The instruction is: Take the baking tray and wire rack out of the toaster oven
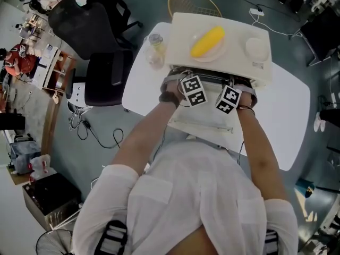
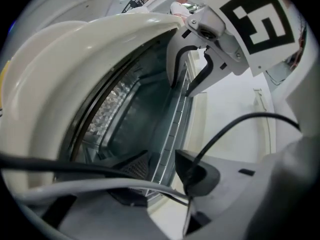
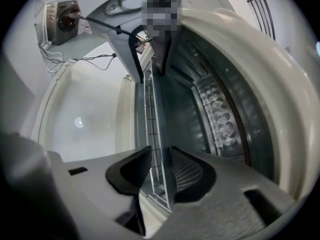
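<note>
Right tool (image 3: 160, 153) clamped on front edge of baking tray (image 3: 161, 129), wire rack (image 3: 148, 115) pinched with it, at toaster oven (image 3: 282, 89) mouth. Left tool (image 2: 162, 160) closed on same edge. Tray, rack mostly inside oven; oven on white surface (image 1: 287, 116).

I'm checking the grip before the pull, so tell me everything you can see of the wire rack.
The wire rack is thin bright metal, a long edge rail joined by short crossbars. It sits inside the open toaster oven, close beside the dark baking tray. Its front edge is pinched with the tray's by the right claw and the left claw.
</note>
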Demonstrator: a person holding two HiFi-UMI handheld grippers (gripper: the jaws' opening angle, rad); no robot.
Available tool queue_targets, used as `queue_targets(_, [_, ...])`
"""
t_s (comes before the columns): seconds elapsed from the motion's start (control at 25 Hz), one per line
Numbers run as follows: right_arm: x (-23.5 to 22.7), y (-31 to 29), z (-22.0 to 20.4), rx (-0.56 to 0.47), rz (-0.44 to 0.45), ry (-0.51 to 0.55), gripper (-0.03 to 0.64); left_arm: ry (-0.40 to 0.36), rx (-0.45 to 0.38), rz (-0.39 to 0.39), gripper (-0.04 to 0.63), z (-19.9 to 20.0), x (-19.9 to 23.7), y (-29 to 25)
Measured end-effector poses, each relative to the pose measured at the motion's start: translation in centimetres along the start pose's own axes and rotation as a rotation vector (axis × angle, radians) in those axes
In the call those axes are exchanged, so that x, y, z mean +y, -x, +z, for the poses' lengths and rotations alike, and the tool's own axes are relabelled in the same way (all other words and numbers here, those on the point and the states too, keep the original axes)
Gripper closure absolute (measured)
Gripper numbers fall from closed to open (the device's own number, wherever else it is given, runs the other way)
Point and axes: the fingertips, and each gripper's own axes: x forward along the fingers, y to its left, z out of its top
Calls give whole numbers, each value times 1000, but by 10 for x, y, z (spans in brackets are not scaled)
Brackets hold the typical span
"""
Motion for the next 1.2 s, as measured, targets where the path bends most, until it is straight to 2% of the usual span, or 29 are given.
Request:
queue_targets(0.12, [1, -1, -2, -1, -9, -6, 508, 32, 9, 18, 437, 1, 1, -4])
queue_targets(0.28, [5, 6, -1, -29, 10, -41, 544, 73, -7, 7, 502, -2, 1, 3])
queue_targets(0.44, [16, 15, 1, -49, 21, -58, 545, 63, -8, -15, 505, -4, -11, 11])
queue_targets(1.0, [71, 62, -1, -119, 22, -108, 541, 102, -12, -38, 505, -16, -72, 51])
queue_targets(1.2, [73, 67, 3, -133, 23, -108, 545, 127, -36, -23, 498, -18, -72, 56])
